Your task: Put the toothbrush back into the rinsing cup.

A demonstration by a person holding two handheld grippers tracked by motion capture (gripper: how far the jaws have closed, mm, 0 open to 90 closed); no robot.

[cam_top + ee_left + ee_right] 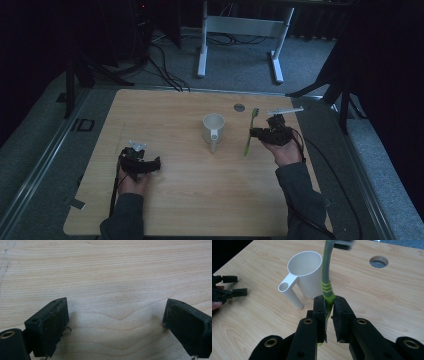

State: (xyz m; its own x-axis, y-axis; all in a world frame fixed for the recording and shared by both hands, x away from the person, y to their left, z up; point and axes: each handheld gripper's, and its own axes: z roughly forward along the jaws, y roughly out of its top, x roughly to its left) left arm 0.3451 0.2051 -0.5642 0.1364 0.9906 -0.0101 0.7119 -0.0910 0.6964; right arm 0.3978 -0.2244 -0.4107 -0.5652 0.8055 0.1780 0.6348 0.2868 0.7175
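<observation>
My right hand-held gripper [329, 315] is clamped on a green toothbrush [326, 283], pads pressing the handle low down, bristle end pointing away from me and blurred at the top of the right gripper view. From the high view the toothbrush [251, 131] sits right of centre on the counter [200, 200], held in the right hand-held gripper [257, 133]. Just left of it stands a white cup [213, 130] (long tube-like handle pointing toward me), upright, apart from the brush. Beyond the brush, a round hole [239, 107] in the counter. My left hand-held gripper [150, 165] rests near the counter's left side, well apart from the cup, jaws wide with only bare wood between them [115, 322].
</observation>
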